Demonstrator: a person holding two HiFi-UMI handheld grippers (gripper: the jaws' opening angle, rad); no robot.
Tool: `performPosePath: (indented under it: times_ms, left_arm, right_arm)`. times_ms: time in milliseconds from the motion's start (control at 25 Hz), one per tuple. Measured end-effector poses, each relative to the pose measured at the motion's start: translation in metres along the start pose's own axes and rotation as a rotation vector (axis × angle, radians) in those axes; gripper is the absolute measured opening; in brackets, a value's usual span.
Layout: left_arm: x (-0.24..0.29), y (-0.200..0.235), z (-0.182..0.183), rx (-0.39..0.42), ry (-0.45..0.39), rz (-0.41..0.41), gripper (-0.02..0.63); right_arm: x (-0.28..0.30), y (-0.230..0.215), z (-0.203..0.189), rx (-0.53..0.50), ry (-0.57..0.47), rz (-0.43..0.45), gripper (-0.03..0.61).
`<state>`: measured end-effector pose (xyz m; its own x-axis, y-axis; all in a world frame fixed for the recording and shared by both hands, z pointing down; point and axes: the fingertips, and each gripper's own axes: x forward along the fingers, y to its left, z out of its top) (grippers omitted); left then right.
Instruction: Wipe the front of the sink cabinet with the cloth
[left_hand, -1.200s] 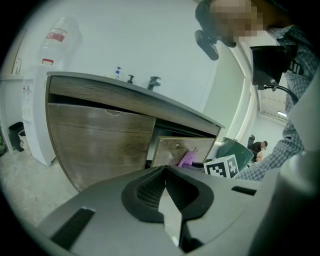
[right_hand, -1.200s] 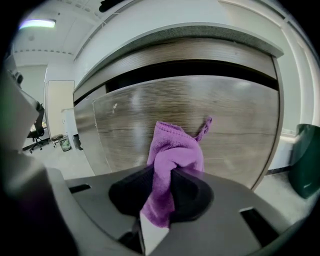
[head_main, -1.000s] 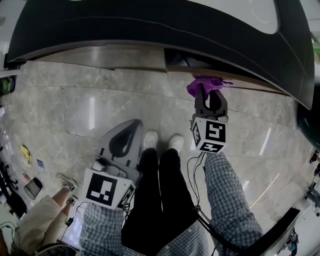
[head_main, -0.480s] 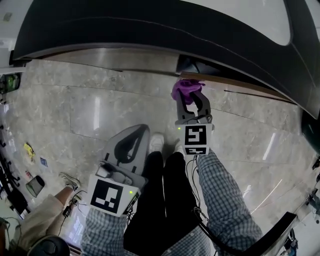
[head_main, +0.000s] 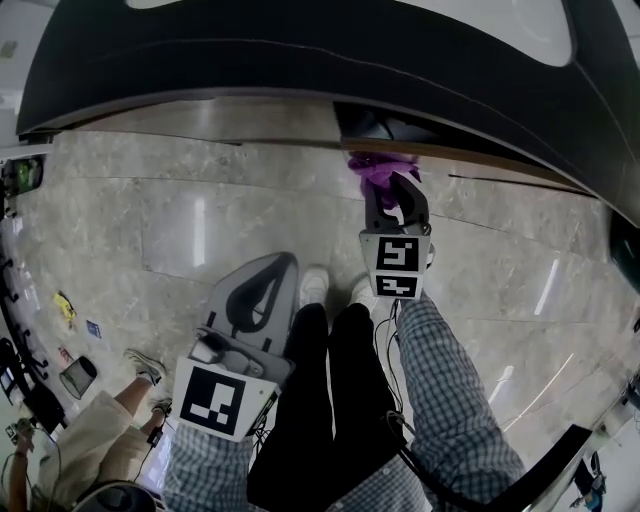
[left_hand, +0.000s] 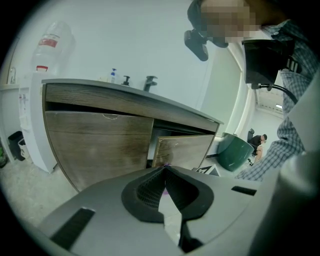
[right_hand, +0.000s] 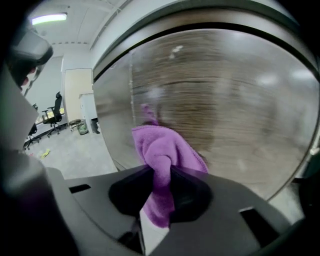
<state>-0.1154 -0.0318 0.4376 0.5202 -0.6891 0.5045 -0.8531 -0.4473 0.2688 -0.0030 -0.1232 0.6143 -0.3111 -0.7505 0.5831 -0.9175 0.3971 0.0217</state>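
As right claw (right_hand: 160, 172) pinches, purple cloth (right_hand: 162, 147), bunched, fuzzy

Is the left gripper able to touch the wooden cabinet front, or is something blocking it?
Probably yes. The left gripper points at the cabinet front, with only open floor between them. It sits back from the wood, so it would have to move forward first.

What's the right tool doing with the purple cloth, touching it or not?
Touching. The right gripper view shows the right tool with its jaws shut on the purple cloth, which bunches out ahead of them.
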Motion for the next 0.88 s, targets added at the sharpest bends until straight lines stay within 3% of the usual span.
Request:
performPosePath:
  times_ms: [480, 800, 880]
  left_arm:
    - [0.037, -0.065, 0.004, 0.029, 0.023, -0.077, 0.011]
    - [0.067, -0.098, 0.006, 0.098, 0.023, -0.132, 0.011]
    - [0.072, -0.107, 0.006, 0.077, 0.025, -0.139, 0.011]
  right_arm:
    - [-0.04, -0.127, -0.035, 0.077, 0.007, -0.2, 0.091]
    - [-0.06, -0.198, -0.05, 0.128, -0.01, -0.293, 0.091]
    - [-0.068, -0.216, -0.056, 0.152, -0.012, -0.324, 0.091]
